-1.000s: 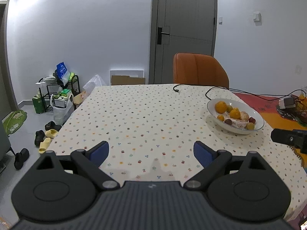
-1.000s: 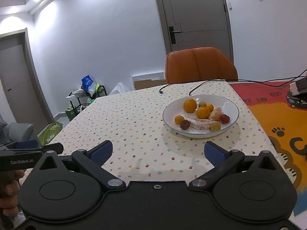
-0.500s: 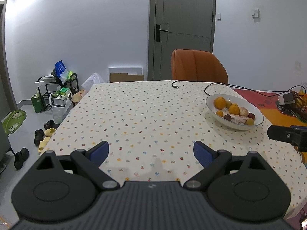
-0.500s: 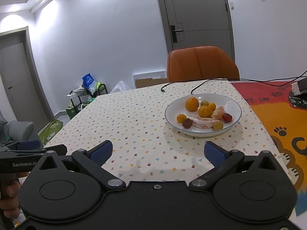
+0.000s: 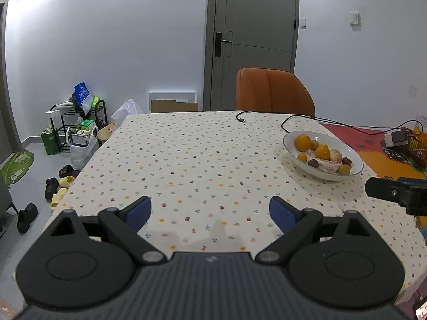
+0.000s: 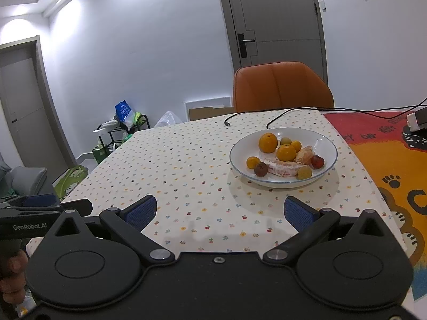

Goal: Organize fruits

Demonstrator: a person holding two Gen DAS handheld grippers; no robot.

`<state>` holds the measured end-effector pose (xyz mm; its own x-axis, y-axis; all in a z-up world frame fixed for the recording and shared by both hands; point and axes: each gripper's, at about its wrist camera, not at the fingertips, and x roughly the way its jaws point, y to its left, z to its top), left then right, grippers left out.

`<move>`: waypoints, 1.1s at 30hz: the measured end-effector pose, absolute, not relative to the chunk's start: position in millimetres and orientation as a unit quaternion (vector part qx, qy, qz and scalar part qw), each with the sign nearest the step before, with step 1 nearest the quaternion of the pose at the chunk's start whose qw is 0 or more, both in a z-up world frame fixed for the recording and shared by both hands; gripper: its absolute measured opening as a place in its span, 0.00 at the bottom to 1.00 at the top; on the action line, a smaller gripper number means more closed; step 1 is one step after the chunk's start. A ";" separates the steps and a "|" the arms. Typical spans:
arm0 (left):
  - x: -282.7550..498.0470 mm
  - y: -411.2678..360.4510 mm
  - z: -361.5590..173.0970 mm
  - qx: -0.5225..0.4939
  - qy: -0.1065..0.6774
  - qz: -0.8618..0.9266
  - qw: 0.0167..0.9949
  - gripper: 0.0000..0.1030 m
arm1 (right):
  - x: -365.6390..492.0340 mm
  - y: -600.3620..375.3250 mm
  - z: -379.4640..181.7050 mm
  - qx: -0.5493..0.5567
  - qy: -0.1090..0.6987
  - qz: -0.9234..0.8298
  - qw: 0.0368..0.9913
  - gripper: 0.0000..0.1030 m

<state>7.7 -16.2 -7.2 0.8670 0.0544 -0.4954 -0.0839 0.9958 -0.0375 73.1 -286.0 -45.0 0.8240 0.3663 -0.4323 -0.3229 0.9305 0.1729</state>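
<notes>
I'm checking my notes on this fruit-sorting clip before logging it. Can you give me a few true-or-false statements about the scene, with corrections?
1. The fruit sits in a white round bowl on the dotted tablecloth. True.
2. The right gripper grips an orange. False: it is open and empty.
3. A black cable lies on the table behind the bowl. True.
4. The left gripper is shut. False: its jaws stand wide apart.
5. The orange padded chair is tipped over. False: it stands upright.

Left hand-held gripper (image 5: pixel 210 210): black body, ribbed top, blue pads (image 5: pixel 138 209), silver pivot screws. Right hand-held gripper (image 6: pixel 221 212): identical, smooth top.
</notes>
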 end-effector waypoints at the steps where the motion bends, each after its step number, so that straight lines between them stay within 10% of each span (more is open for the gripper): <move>1: 7.6 -16.2 -7.0 -0.030 0.254 0.036 0.966 1.00 | 73.2 -285.9 -45.0 0.046 0.235 0.181 0.954 1.00; 33: 5.3 -18.1 -4.0 -0.020 0.251 0.036 0.967 1.00 | 76.0 -286.3 -46.6 0.046 0.239 0.177 0.954 1.00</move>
